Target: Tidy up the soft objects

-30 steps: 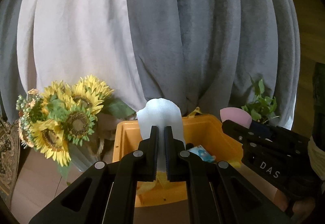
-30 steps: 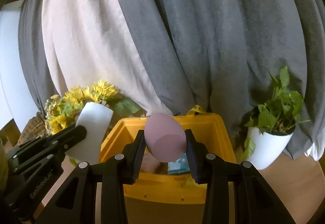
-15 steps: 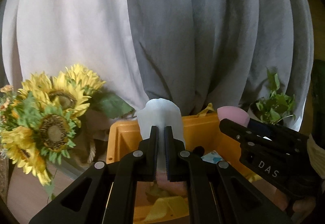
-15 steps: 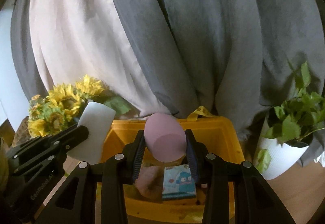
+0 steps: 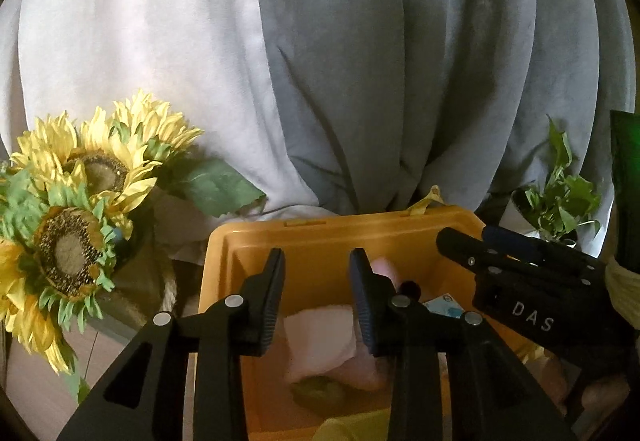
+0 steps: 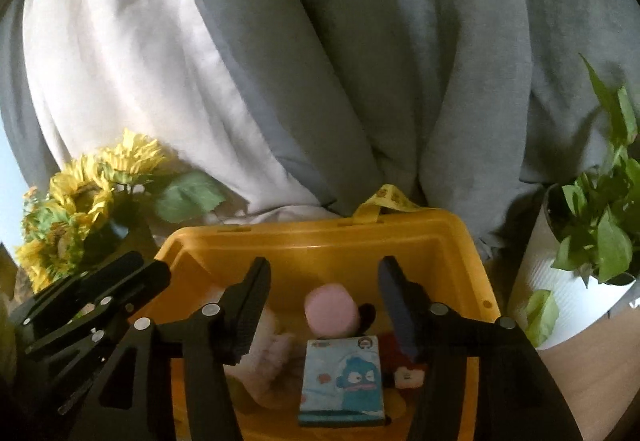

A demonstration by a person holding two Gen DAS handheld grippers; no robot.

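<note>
A yellow plastic bin (image 5: 320, 233) (image 6: 320, 245) stands in front of both grippers. My left gripper (image 5: 317, 301) is open and empty over the bin's left half. My right gripper (image 6: 323, 311) is open and empty over the bin. The pink egg-shaped sponge (image 6: 331, 312) lies in the bin between the right fingers, not touched by them. A pale pink soft piece (image 5: 320, 341) lies in the bin under the left gripper. A blue cartoon tissue pack (image 6: 342, 381) and a red plush toy (image 6: 402, 367) also lie inside. The white sponge cannot be told apart.
Artificial sunflowers (image 5: 76, 233) (image 6: 80, 201) stand left of the bin. A potted green plant in a white pot (image 6: 588, 265) (image 5: 560, 201) stands to the right. Grey and white curtains (image 5: 320, 61) hang close behind. The right gripper's body (image 5: 532, 297) shows at the left view's right edge.
Both grippers have opened over the bin. The white sponge has left the left gripper and the pink sponge has dropped from the right gripper into the bin. Both moved closer to the bin.
</note>
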